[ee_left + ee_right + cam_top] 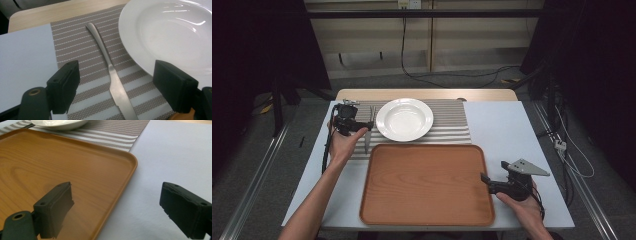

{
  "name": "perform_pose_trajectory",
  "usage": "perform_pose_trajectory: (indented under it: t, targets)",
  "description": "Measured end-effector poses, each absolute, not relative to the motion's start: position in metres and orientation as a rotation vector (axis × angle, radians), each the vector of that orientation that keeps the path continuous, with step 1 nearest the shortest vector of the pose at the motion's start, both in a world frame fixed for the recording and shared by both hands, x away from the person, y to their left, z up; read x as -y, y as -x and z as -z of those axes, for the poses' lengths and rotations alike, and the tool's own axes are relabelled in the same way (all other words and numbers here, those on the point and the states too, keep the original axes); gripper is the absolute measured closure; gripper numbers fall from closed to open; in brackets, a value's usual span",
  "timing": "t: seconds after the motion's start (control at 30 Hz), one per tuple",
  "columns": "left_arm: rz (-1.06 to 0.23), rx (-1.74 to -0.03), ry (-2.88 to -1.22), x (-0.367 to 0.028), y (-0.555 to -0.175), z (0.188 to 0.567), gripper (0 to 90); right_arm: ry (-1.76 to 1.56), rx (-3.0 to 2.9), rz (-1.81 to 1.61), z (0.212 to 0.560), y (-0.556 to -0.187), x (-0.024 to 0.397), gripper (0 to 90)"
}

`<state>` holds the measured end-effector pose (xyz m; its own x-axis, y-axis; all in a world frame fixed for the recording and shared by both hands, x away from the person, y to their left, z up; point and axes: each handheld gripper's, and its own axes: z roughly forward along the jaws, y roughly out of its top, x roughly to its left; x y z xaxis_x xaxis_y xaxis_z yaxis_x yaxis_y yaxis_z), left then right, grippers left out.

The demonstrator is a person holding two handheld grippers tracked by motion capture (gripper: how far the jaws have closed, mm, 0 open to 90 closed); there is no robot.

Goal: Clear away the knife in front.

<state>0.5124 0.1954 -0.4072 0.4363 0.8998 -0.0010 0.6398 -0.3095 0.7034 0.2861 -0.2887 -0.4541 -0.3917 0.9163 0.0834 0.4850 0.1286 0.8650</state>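
A silver table knife (112, 72) lies on a striped placemat (72, 45), just left of a white deep plate (170, 32). In the high view the knife (368, 131) sits between the plate (404, 119) and my left gripper (362, 127). The left gripper (116, 85) stands open with a jaw on each side of the knife's blade end, and neither pad touches it. My right gripper (484, 179) is open with nothing in it at the right rim of a wooden tray (427, 185). In its own view the right gripper (117, 212) has one jaw over the tray (50, 165) and one over the white tabletop.
The tray lies in front of the placemat (452, 122), close to the table's near edge. White tabletop (507, 130) stretches to the right of the mat and tray. Cables run across the floor beyond the table.
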Motion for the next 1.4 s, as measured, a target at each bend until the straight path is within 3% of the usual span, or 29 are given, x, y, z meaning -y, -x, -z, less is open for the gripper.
perform_pose_trajectory:
  t: [0.2, 0.23, 0.47, 0.57, 0.83, 1.1, 1.4]
  targets:
    - [-0.511, -1.313, -2.062, -0.197, -0.525, 0.409, 26.5, -1.347, -1.937, -1.188, 0.454, -0.288, 0.289, 11.1]
    - [-0.507, -1.314, -2.064, -0.197, -0.53, 0.409, 31.6, -1.347, -1.938, -1.19, 0.454, -0.288, 0.288, 11.0]
    - [-0.481, -1.343, -2.073, -0.193, -0.546, 0.418, 38.6, -1.347, -1.938, -1.189, 0.454, -0.287, 0.288, 11.0]
    - [-0.488, -1.346, -2.07, -0.192, -0.552, 0.423, 48.0, -1.35, -1.937, -1.189, 0.454, -0.287, 0.289, 11.1]
    - [-0.432, -1.4, -2.109, -0.188, -0.566, 0.446, 59.8, -1.356, -1.94, -1.193, 0.455, -0.287, 0.289, 11.0]
    - [-0.42, -1.426, -2.113, -0.181, -0.574, 0.453, 68.8, -1.354, -1.943, -1.197, 0.455, -0.286, 0.29, 11.0]
    - [-0.414, -1.456, -2.134, -0.175, -0.583, 0.451, 71.9, -1.356, -1.952, -1.195, 0.455, -0.287, 0.289, 11.0]
